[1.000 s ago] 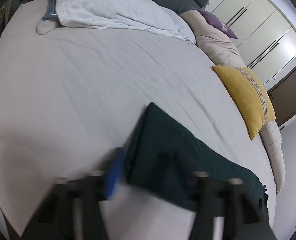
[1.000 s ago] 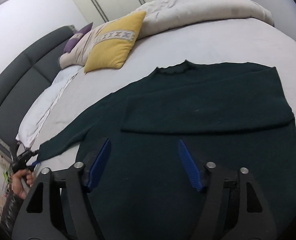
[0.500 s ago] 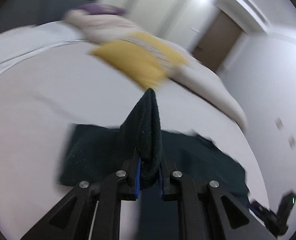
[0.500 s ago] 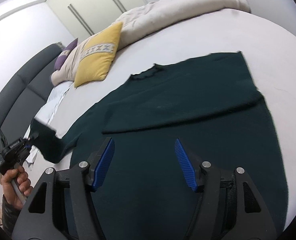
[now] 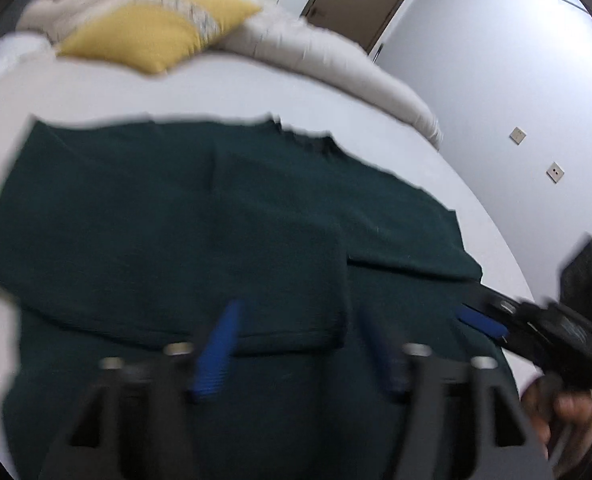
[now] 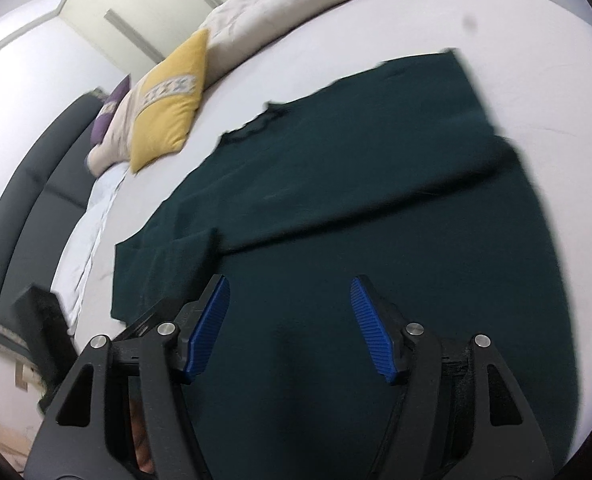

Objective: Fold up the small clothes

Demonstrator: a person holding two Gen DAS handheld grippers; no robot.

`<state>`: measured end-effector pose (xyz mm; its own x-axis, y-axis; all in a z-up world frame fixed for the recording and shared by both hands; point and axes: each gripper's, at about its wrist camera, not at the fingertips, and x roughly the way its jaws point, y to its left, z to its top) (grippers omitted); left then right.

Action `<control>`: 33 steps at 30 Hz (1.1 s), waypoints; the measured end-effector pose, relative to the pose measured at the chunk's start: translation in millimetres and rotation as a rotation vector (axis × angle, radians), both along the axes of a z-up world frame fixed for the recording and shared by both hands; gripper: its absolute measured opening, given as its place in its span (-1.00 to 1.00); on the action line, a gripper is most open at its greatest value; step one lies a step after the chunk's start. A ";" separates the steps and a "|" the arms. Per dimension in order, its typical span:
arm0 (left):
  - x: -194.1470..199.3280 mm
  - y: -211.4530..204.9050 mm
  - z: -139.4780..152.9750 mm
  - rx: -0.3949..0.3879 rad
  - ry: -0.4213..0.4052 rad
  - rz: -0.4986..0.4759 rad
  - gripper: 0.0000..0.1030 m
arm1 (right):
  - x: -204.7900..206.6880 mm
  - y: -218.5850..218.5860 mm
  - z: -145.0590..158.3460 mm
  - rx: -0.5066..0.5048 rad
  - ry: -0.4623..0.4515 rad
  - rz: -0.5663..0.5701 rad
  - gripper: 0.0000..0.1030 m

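- While it hovers low over the dark green sweater (image 5: 176, 220), the left gripper (image 5: 299, 344) gapes wide, holding nothing.
- Right gripper (image 6: 290, 324) likewise spread, empty, above the sweater's body.

We are in a bedroom of a home. A wide bed (image 6: 375, 32) with a pale sheet fills both views ahead of each gripper, and a dark upholstered headboard (image 6: 28, 184) runs along its far left in the right wrist view. Beyond the right gripper (image 6: 290, 324) we see a yellow cushion (image 6: 168, 116) with a patterned band, a purple pillow (image 6: 110, 118) behind it, and a bunched cream duvet (image 6: 296, 4). Past these stand tall pale wardrobe doors (image 6: 136, 20) with long bar handles. Ahead of the left gripper (image 5: 299, 352) we see a brown door (image 5: 359, 0) and wall sockets (image 5: 517, 135).
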<state>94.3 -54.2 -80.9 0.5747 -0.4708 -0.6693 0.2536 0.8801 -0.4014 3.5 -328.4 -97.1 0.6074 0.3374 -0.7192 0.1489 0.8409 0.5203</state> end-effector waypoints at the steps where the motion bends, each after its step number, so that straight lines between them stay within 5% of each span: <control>1: -7.8 14.5 9.3 -0.007 -0.038 0.008 0.42 | 8.2 10.8 -0.1 -0.003 -0.001 0.024 0.21; 8: 3.5 109.9 17.6 -0.048 -0.028 0.185 0.39 | 75.7 95.2 -29.9 -0.060 0.127 0.149 0.19; 9: 6.6 123.4 17.4 -0.045 -0.026 0.210 0.39 | 83.3 107.0 -30.1 -0.116 0.116 0.157 -0.05; 10: 9.2 134.0 16.9 -0.039 -0.025 0.234 0.39 | 87.6 114.8 -28.5 -0.155 0.119 0.168 -0.54; 13: 18.8 160.5 16.2 -0.040 -0.021 0.291 0.39 | 91.9 119.8 -15.8 -0.184 0.119 0.178 -0.89; 19: 46.9 197.6 22.2 -0.030 -0.021 0.372 0.39 | 92.2 87.8 51.9 -0.260 -0.032 0.198 -0.89; 23: 75.4 187.9 18.0 0.025 0.003 0.360 0.42 | 100.3 48.3 70.8 -0.298 -0.060 0.154 -0.89; 31: 135.4 140.8 -14.6 0.184 0.096 0.291 0.42 | 118.9 -2.9 11.0 -0.298 0.049 0.094 -0.88; 32: 138.7 134.7 -19.1 0.203 0.109 0.279 0.29 | 119.2 -5.8 3.1 -0.288 0.058 0.089 -0.88; 33: 142.0 130.0 -25.1 0.220 0.125 0.262 -0.06 | 119.7 -9.1 -4.1 -0.277 0.069 0.084 -0.88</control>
